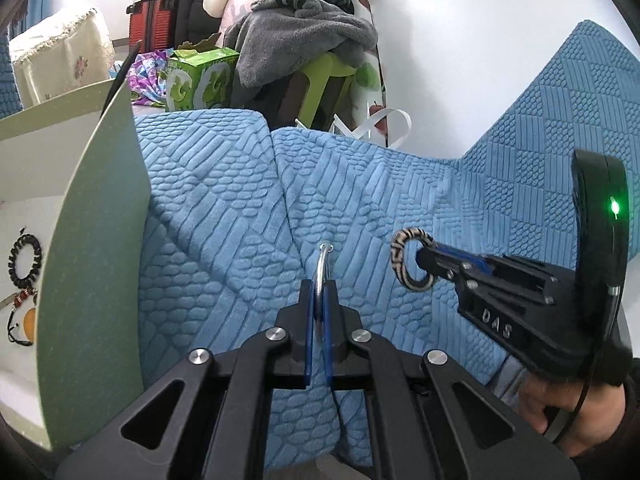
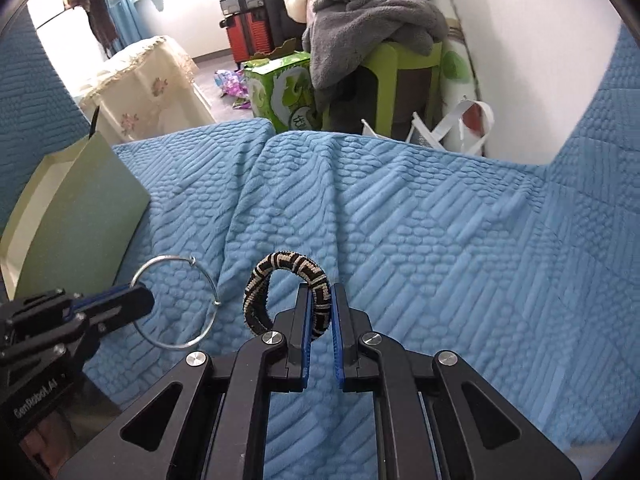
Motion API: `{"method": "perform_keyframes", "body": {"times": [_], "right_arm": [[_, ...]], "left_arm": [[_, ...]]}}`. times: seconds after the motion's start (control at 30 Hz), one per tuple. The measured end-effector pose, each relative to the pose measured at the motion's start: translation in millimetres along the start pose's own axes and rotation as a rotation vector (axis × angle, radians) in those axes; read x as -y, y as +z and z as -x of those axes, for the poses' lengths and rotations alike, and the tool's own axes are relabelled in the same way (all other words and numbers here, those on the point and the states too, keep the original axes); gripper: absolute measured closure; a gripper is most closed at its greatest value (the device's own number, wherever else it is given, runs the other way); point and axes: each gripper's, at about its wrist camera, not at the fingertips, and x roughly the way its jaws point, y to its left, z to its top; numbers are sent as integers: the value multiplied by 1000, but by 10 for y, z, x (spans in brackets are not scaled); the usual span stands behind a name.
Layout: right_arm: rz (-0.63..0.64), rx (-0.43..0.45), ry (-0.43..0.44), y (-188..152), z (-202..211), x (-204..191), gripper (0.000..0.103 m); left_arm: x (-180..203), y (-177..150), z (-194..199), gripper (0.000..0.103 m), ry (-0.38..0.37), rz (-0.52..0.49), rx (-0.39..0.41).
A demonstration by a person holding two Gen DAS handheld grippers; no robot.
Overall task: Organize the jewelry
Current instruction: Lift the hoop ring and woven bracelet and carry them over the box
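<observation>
Left tool (image 1: 319, 300) clamped on thin metal ring (image 1: 322, 280), held edge-on above blue textured bed cover (image 1: 224, 200); right tool (image 2: 321, 304) clamped on woven black-and-beige bangle (image 2: 288, 284), likewise lifted clear of cover. Green box (image 1: 92, 240) open at left, with black coil band (image 1: 25, 260) and beaded cord (image 1: 18, 312) inside. Likely risks: slim ring slipping or swivelling between flat pads during carry; bangle, gripped at one side only, swinging and catching box wall; both tools crowding same opening and colliding.
</observation>
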Motion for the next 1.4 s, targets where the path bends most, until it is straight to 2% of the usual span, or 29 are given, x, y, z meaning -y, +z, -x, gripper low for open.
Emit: {"method": "perform_keyframes", "body": {"times": [0.2, 0.43, 0.63, 1.1, 1.4], "right_arm": [[-97, -62, 16, -342, 49, -4, 96], [-104, -24, 16, -294, 314, -117, 96], [-105, 36, 14, -159, 608, -175, 96], [-109, 178, 31, 404, 1459, -300, 96], [-73, 268, 73, 816, 1939, -583, 96]], "left_arm": [[-84, -56, 117, 100, 2, 22, 2], [-141, 25, 386, 100, 5, 38, 36], [-123, 181, 705, 100, 5, 39, 78], [20, 571, 1403, 100, 22, -18, 152], [-43, 806, 1988, 100, 41, -30, 230]]}}
